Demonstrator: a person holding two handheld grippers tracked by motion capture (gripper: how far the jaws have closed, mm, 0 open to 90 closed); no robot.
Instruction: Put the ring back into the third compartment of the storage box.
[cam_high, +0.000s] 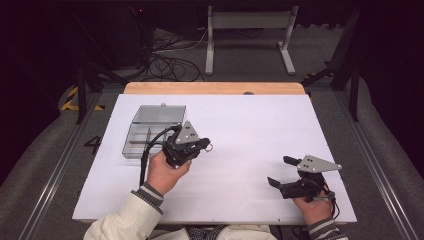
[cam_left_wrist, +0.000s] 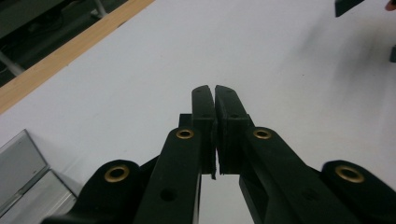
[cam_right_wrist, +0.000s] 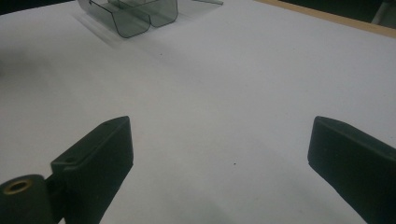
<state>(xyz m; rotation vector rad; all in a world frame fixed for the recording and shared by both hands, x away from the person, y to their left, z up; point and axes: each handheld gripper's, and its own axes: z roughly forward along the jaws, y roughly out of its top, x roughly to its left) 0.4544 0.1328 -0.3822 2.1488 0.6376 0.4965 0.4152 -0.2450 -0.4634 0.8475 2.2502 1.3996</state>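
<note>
High view: left hand (cam_high: 162, 172) with left gripper (cam_high: 206, 146) over white table (cam_high: 250, 130) just right of clear box (cam_high: 150, 132) near far-left corner, right gripper (cam_high: 280, 171) near right edge; left gripper view: jaws pressed together, empty; right gripper view: jaws spread wide, box far off.

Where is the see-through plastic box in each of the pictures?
High view: the clear plastic box sits left of centre on the white table, lid open, just beyond the left gripper.
Left gripper view: a corner of it peeks in at the bottom left.
Right gripper view: it sits at the top, left of centre.
Shared landmark: the wooden strip along the table's far edge.
</note>
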